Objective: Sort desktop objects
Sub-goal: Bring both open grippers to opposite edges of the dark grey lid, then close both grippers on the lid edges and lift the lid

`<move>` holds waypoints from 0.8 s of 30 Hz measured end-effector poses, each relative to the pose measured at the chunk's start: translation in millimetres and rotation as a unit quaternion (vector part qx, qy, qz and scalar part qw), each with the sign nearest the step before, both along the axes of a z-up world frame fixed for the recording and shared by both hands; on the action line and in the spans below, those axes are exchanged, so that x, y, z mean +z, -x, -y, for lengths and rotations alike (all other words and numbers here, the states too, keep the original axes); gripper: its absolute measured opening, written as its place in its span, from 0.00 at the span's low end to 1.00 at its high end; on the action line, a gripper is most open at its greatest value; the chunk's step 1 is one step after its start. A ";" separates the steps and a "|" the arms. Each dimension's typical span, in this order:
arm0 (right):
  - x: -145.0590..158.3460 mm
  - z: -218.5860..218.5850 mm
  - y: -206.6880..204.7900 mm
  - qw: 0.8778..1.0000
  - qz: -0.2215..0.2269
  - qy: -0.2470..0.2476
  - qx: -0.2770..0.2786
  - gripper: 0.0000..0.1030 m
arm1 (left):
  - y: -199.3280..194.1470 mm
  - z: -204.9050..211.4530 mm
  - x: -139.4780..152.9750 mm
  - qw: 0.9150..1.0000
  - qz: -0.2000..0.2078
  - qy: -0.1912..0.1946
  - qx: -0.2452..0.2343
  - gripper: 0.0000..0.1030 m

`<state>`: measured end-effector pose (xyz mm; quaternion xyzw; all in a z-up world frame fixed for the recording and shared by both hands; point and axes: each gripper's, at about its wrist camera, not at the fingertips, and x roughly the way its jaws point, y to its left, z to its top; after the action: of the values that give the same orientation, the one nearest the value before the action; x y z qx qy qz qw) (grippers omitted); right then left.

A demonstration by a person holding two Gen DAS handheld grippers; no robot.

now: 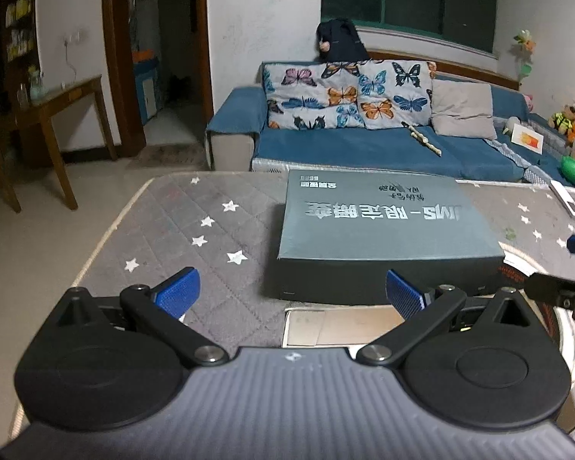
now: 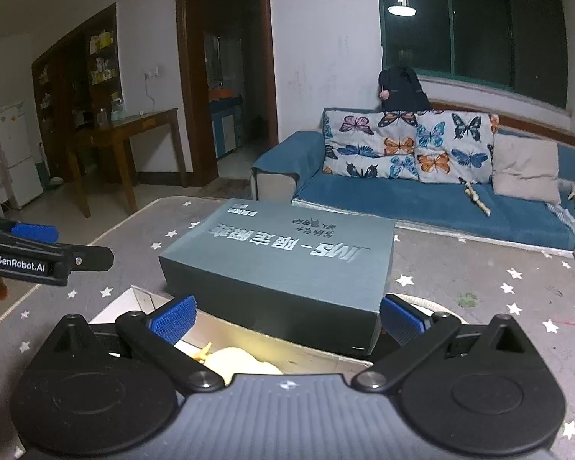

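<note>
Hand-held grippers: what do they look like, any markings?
Both match. The left hand-held gripper and right hand-held gripper have black linkage arms on round black pivots, a ribbed grey body and textured blue pads. White "GenRobot.AI" lettering runs along the left one's side.

The left gripper hangs above the near edge of the bench, its blue-padded jaws spread wide with nothing between them. The bench wears a grey quilted cover printed with white stars. Just beyond the fingertips lies a dark grey box lid with pale lettering, set over an open white box whose near part shows beneath it. The right gripper pokes in at the right edge. A white remote lies at the far right. Behind stands a blue sofa with butterfly cushions.
</note>
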<state>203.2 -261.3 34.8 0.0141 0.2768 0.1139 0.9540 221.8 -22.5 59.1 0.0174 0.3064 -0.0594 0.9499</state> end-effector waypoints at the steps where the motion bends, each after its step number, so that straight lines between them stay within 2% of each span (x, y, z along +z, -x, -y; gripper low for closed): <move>1: 0.0 1.4 -3.9 1.000 -0.004 -0.003 -0.001 1.00 | -3.7 -1.4 1.5 1.000 -0.003 0.007 0.001 1.00; 12: -0.5 16.3 -47.2 0.998 -0.045 -0.037 -0.012 1.00 | -46.4 5.4 6.5 1.000 -0.026 -0.001 -0.006 1.00; 18: -0.8 24.4 -70.8 0.996 -0.067 -0.055 -0.018 1.00 | -74.7 3.9 1.5 0.998 -0.051 0.019 -0.014 1.00; 24: -5.8 33.5 -97.4 0.992 -0.093 -0.079 -0.027 1.00 | -109.8 14.7 -11.4 0.997 -0.066 0.018 -0.020 1.00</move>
<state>300.7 -294.8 29.0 0.1070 0.3540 0.1082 0.9228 331.6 -37.1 47.7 0.0027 0.3666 -0.0849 0.9265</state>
